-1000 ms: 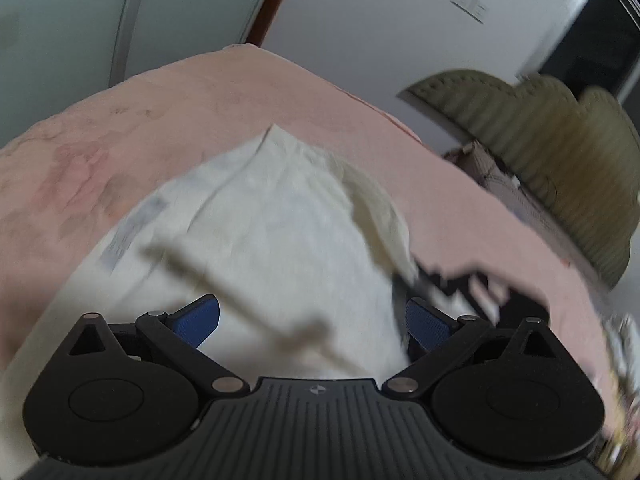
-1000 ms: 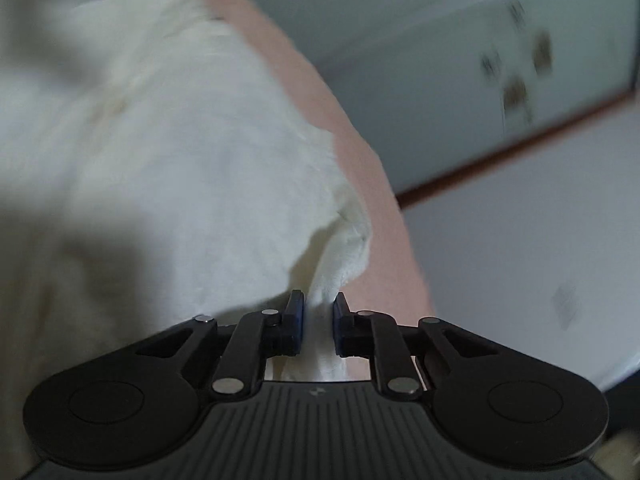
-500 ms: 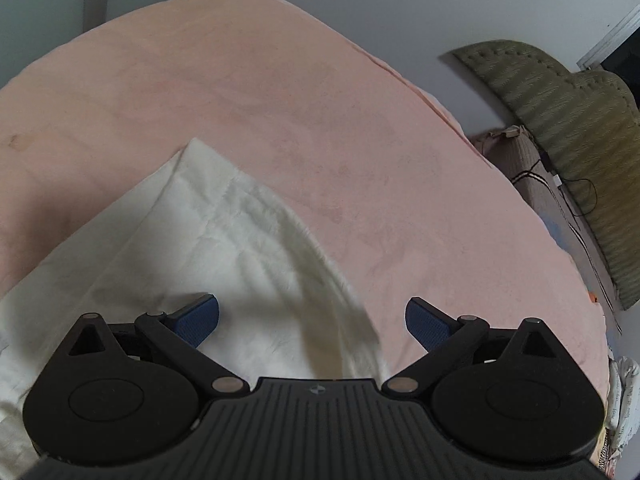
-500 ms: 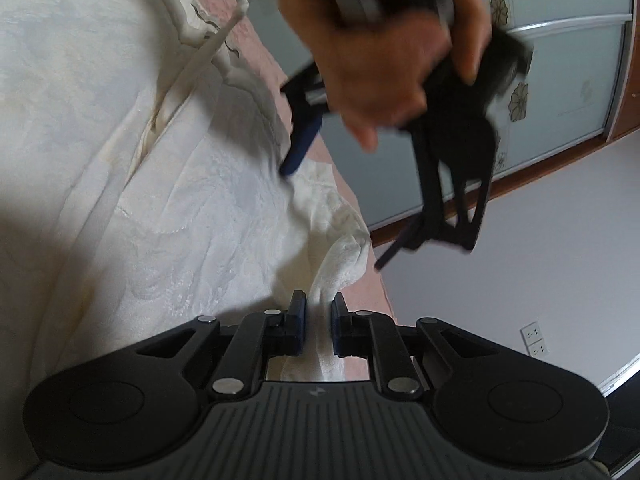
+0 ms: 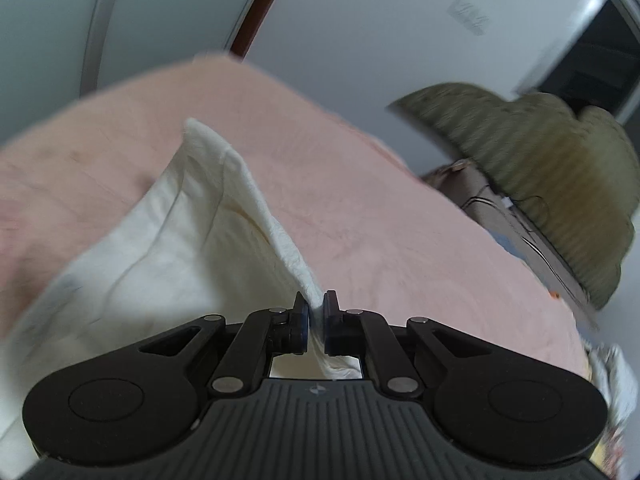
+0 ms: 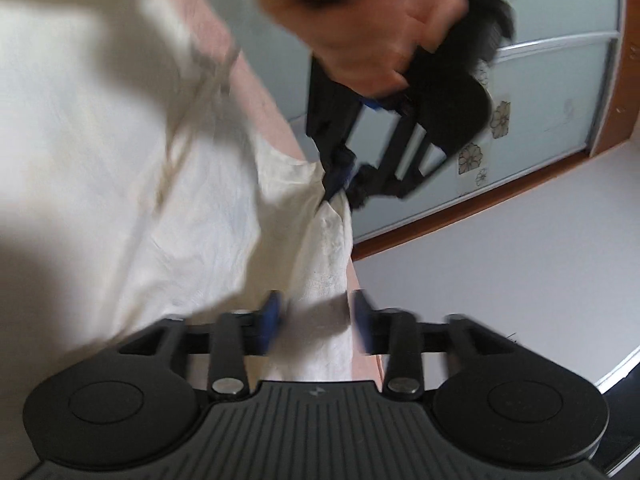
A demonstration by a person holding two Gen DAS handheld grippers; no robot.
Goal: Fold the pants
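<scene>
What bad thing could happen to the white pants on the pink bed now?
1. The left tongs pinch only a thin edge of the pants, so it might slip out.
2. The right tongs have just been opening, pads off the cloth between them, so that side could flop onto the pink bed and spoil the fold.

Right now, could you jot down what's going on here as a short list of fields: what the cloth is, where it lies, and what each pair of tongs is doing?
garment: cream cotton pants, partly folded
surface: pink bedspread
left tongs: just closed, pinching the pants' edge
right tongs: just opened, cloth between the fingers, not pressed
hand: holding the left tongs
background: olive padded headboard
</scene>
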